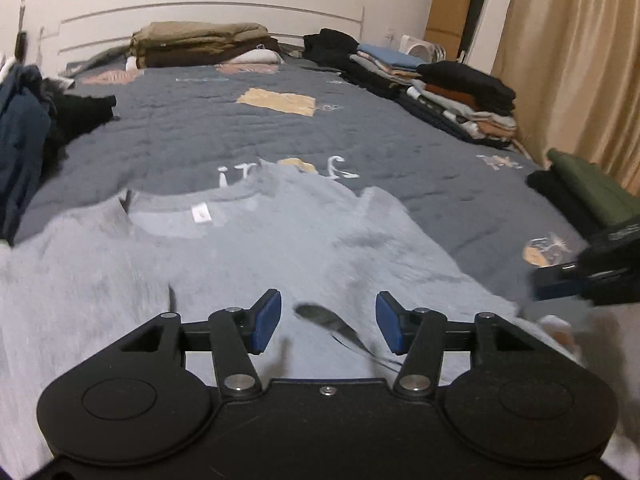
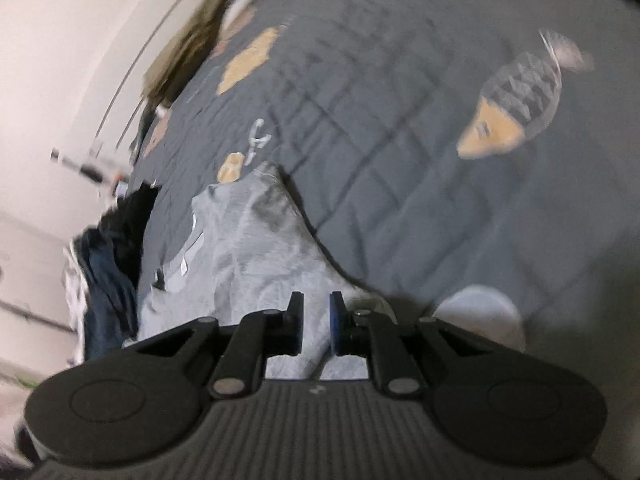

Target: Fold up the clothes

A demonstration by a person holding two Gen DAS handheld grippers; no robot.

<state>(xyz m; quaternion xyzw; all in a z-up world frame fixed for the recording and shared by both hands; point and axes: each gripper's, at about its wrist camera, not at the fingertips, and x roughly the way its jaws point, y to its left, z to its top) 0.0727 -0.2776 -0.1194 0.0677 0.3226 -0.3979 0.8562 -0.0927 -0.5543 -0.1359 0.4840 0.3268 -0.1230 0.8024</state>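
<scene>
Grey T-shirt (image 1: 248, 248) lying spread on bed (image 1: 360, 128), lower centre, collar up-frame. Left gripper (image 1: 327, 322) hovering, jaws wide, empty. Right gripper (image 2: 316, 320) jaws nearly closed, seemingly pinching shirt edge, likely for folding.

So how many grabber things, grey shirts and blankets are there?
Grippers: 2, the left gripper and the right gripper
Grey shirts: 1, the grey T-shirt
Blankets: 1, the quilt on the bed
Total: 4
</scene>
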